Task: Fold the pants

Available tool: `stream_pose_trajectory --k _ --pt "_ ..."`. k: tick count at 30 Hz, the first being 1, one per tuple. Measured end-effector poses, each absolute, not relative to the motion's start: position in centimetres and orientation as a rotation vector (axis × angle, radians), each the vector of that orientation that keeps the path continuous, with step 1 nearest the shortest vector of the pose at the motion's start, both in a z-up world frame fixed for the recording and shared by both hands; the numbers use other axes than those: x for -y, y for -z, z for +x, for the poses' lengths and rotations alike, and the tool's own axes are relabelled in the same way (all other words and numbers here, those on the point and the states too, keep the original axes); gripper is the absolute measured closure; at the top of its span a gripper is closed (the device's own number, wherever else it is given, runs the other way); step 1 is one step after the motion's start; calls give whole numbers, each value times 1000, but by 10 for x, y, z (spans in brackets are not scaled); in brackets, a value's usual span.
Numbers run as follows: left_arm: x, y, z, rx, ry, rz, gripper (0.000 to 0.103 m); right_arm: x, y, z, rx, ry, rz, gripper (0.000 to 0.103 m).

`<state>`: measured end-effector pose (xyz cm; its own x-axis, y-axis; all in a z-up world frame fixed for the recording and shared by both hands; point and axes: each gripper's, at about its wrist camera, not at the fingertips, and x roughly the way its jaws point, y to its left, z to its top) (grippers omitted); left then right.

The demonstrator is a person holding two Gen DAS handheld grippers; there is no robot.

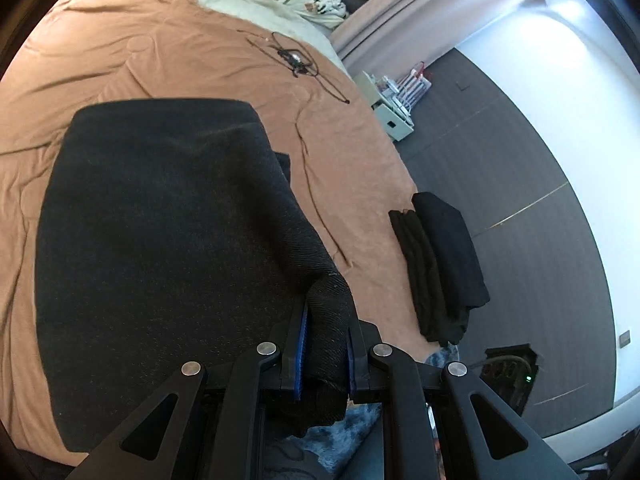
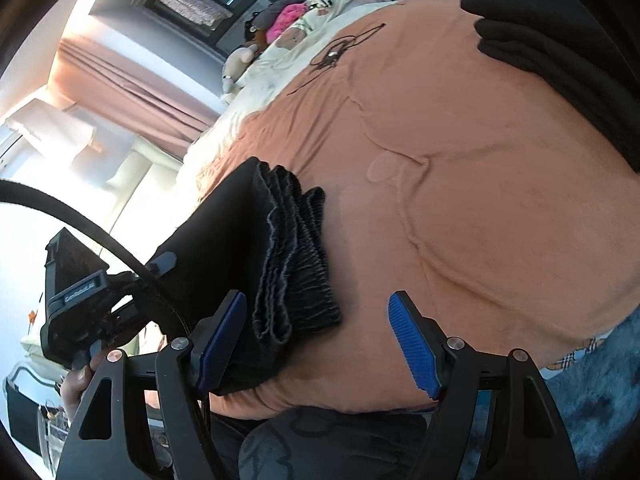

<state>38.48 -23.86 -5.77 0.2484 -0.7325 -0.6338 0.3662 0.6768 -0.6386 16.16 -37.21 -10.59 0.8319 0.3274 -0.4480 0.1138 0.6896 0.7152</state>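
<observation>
My left gripper [image 1: 326,344] angles down over the orange bedspread [image 1: 140,60], jaws clamped on a bunched edge of the black pants [image 1: 160,220], which lie folded on the bed. My right gripper [image 2: 320,340] tilts downward, rolled sideways, jaws spread wide and gripping nothing; the pants' stacked waistband sits between the pads, just beside the left one.

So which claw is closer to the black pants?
Left. The left gripper is clamped on a fold of the black pants; the right gripper is open, with the pants' edge just inside one finger.
</observation>
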Motion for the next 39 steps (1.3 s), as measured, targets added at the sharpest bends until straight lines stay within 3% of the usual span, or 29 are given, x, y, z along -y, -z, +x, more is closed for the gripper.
stream_pose_trajectory --k 8,20,24,26,30,39 --pt "240 39 365 -1055 845 -382 87 374 106 165 -589 -146 819 30" --pt "294 87 363 -1185 861 -279 87 382 114 164 -594 -137 842 30" --pt "299 111 363 -1277 831 -259 71 382 111 166 -592 -145 836 30" --pt "296 110 361 -1283 856 -277 68 380 110 168 -593 -155 830 30" --pt "281 91 360 -1225 858 -273 42 371 108 172 -593 -182 817 30" --pt "215 71 385 -1149 712 -274 40 339 104 195 -626 -263 775 30"
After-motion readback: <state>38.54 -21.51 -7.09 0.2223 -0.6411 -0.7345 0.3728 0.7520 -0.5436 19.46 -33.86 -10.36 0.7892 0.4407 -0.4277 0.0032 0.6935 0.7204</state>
